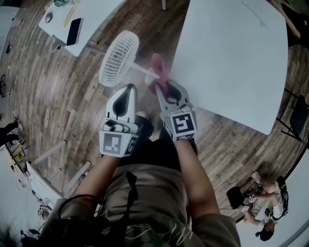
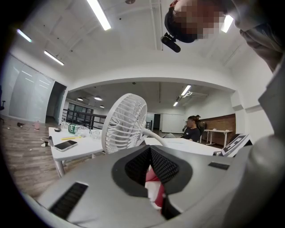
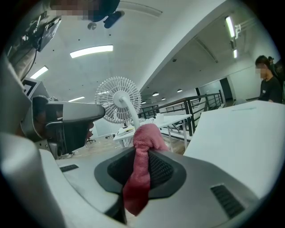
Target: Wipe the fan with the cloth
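Observation:
A white fan [image 1: 118, 58] stands out over the wooden floor, its thin stem [image 1: 145, 71] running right toward the edge of the big white table; its foot is hidden. The fan also shows ahead in the left gripper view [image 2: 124, 124] and the right gripper view [image 3: 118, 106]. My right gripper [image 1: 163, 90] is shut on a pink cloth [image 1: 158, 67], which bunches above the jaws and hangs below them [image 3: 141, 151], close to the stem. My left gripper [image 1: 126, 89] is just below the fan head, shut, with nothing held [image 2: 150, 150].
The big white table [image 1: 227, 58] fills the right side. A smaller table [image 1: 94, 12] at the top left holds a dark phone [image 1: 74, 31] and small items. A person [image 1: 263, 202] sits at the lower right, beside a dark chair [image 1: 297, 116]. My shoe [image 1: 143, 116] shows beneath the grippers.

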